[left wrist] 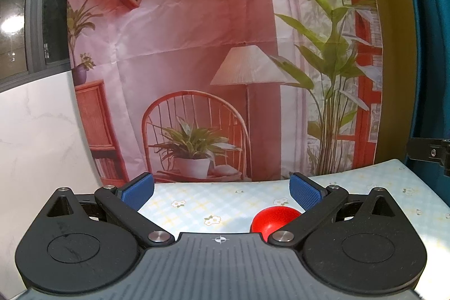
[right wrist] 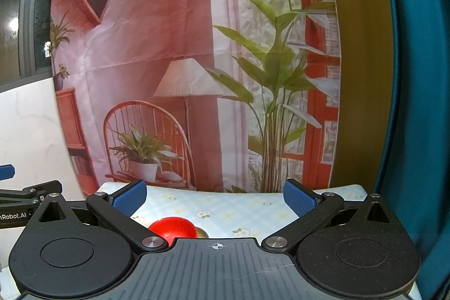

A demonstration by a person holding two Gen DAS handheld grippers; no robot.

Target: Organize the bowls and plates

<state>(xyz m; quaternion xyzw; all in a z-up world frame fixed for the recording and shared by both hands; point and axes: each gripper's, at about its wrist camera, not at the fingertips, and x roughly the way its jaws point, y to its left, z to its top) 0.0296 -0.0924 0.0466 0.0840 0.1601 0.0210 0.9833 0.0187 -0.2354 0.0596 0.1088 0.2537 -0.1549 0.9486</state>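
A red bowl [left wrist: 272, 220] lies upside down on the flowered light-blue tablecloth [left wrist: 213, 201], low in the left wrist view, partly hidden by my gripper's body. It also shows in the right wrist view [right wrist: 173, 228], with a small pale object [right wrist: 202, 232] just behind it. My left gripper [left wrist: 220, 191] is open and empty, held above the table, with the bowl near its right finger. My right gripper [right wrist: 215, 197] is open and empty, with the bowl near its left finger.
A printed backdrop [left wrist: 197, 61] of a room hangs right behind the table's far edge. A white marble panel [left wrist: 36, 137] stands at the left. A teal curtain [right wrist: 422, 103] hangs at the right. My left gripper's side shows at the right wrist view's left edge [right wrist: 25, 196].
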